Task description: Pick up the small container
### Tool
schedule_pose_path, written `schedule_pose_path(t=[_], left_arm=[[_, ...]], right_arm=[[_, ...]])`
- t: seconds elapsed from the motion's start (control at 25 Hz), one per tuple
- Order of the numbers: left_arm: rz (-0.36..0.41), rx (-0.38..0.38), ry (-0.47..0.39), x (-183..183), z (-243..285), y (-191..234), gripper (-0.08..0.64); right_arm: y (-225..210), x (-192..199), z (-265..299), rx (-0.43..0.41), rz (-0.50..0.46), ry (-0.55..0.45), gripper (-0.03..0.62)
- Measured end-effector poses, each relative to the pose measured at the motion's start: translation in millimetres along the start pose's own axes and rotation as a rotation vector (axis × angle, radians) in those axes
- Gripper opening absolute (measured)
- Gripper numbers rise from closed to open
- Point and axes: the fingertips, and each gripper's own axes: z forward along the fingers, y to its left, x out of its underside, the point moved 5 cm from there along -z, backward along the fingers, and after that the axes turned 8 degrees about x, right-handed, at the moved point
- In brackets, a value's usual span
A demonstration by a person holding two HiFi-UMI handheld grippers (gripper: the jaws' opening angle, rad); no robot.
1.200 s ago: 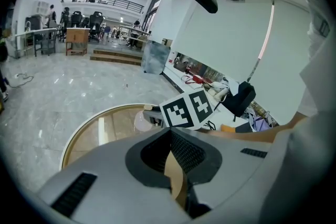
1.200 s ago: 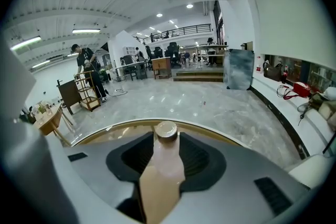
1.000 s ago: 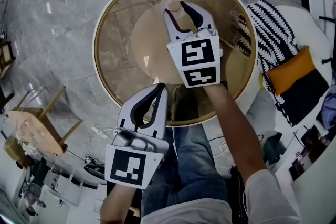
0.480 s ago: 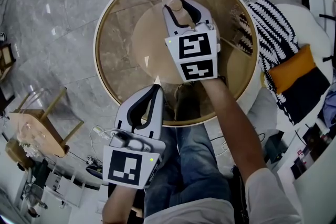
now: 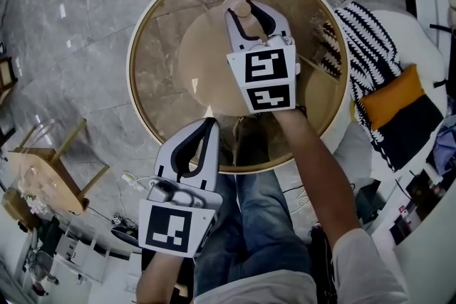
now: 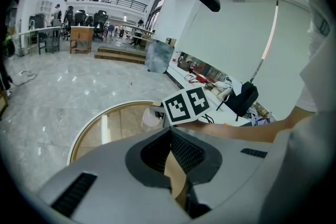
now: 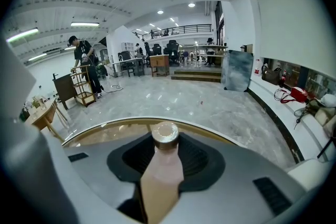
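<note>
The small container (image 5: 239,8), a beige bottle with a round lid, stands on the round glass table (image 5: 153,89) near its far side. My right gripper (image 5: 246,13) reaches over the table and its jaws are closing, one on each side of the container. In the right gripper view the container (image 7: 163,165) rises between the dark pads (image 7: 197,160), its lid (image 7: 165,134) near the tips; I see no firm press. My left gripper (image 5: 205,126) hovers at the table's near edge, shut and empty. In its own view its jaws (image 6: 170,132) point toward the right gripper's marker cube (image 6: 186,104).
A black-and-white patterned throw (image 5: 367,39) and an orange cushion (image 5: 395,92) lie on a seat right of the table. A wooden stool (image 5: 50,171) stands at lower left. The person's jeans-clad legs (image 5: 253,224) are below the table's near rim. Marble floor surrounds it.
The right gripper's jaws have drawn in around the container, and it has edged slightly forward. The left gripper has drifted a little toward the lower left.
</note>
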Motion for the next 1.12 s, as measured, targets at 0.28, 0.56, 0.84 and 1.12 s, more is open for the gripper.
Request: schedule_pose_path(t=[0.28, 0.56, 0.84, 1.12], left_arm=[[0.025, -0.007, 0.006, 1, -5, -2, 0.017], [0.023, 0.005, 0.013, 3, -7, -8, 0.017], [0.036, 0.002, 0.003, 0, -15, -6, 0.017], [0.055, 0.02, 0.0, -1, -18, -18, 0.017]], right_arm=[[-1, 2, -3, -0.012, 0.004, 0.005, 0.149], [-5, 8, -10, -0.013, 0.0, 0.012, 0.149], [-3, 7, -18, -0.012, -0.003, 0.006, 0.149], [-1, 5, -31, -0.024, -0.008, 0.0, 0.149]])
